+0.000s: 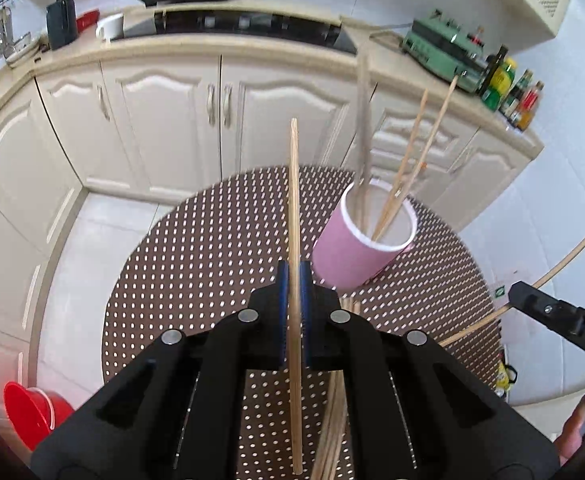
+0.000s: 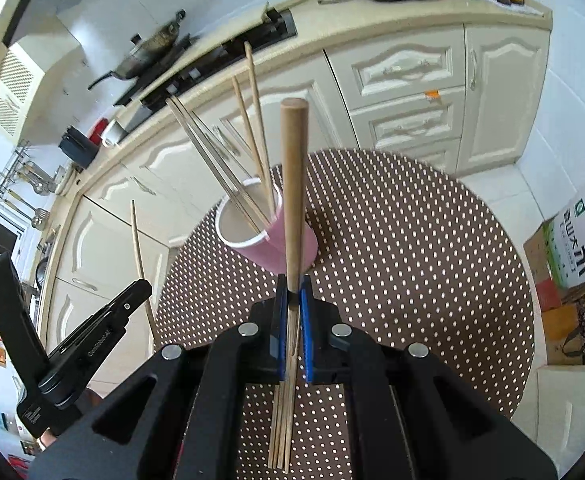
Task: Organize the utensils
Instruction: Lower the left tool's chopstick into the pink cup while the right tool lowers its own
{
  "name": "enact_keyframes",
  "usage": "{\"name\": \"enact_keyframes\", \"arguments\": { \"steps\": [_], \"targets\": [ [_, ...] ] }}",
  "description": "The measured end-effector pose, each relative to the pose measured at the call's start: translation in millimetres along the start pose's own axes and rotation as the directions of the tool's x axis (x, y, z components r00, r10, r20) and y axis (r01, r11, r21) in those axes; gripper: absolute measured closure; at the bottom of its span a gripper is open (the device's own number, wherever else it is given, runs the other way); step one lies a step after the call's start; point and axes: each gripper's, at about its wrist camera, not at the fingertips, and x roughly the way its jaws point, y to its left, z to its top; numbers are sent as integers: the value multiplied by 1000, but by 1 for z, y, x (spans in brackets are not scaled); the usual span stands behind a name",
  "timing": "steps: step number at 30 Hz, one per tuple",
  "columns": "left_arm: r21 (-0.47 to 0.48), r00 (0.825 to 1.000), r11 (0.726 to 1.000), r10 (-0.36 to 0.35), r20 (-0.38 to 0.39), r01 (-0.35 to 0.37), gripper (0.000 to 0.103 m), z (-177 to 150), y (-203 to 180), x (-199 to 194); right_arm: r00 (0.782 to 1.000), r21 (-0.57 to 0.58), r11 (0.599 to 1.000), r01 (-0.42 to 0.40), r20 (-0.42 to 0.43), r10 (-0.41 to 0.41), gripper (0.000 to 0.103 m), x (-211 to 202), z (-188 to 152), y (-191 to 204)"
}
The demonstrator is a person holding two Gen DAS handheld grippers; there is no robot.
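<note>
A pink cup (image 1: 356,252) with a white inside stands on the round dotted table (image 1: 212,248) and holds several wooden chopsticks (image 1: 408,168). My left gripper (image 1: 293,280) is shut on one chopstick (image 1: 293,200), held upright just left of the cup. My right gripper (image 2: 292,292) is shut on a thicker chopstick (image 2: 293,184), held in front of the cup (image 2: 268,240). More chopsticks (image 2: 280,432) lie on the table under the grippers. The right gripper shows at the right edge of the left wrist view (image 1: 516,296); the left gripper shows at the left of the right wrist view (image 2: 142,286).
Cream kitchen cabinets (image 1: 172,120) and a counter with a stove (image 1: 248,24), a green appliance (image 1: 444,48) and bottles (image 1: 508,88) stand behind the table. A red bucket (image 1: 32,412) sits on the floor at left. Boxes (image 2: 572,248) stand on the floor at right.
</note>
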Motion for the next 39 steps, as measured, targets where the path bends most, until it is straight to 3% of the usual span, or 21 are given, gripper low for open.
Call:
{"name": "enact_keyframes", "arguments": {
  "steps": [9, 19, 27, 35, 39],
  "targets": [
    [12, 993, 999, -31, 110, 30, 97, 24, -19, -24, 992, -26, 999, -19, 121, 22, 98, -28, 19, 8],
    [11, 973, 998, -56, 222, 55, 97, 61, -34, -30, 978, -54, 998, -27, 203, 38, 98, -35, 49, 17],
    [22, 958, 998, -67, 280, 63, 97, 94, -46, -13, 980, -67, 997, -27, 193, 40, 98, -16, 68, 21],
    [19, 920, 998, -67, 386, 64, 97, 113, -53, 14, 987, -81, 996, -26, 153, 38, 98, 14, 85, 19],
    [45, 922, 998, -60, 382, 47, 97, 115, -57, 34, 992, -68, 997, -34, 117, 42, 98, 30, 88, 13]
  ]
}}
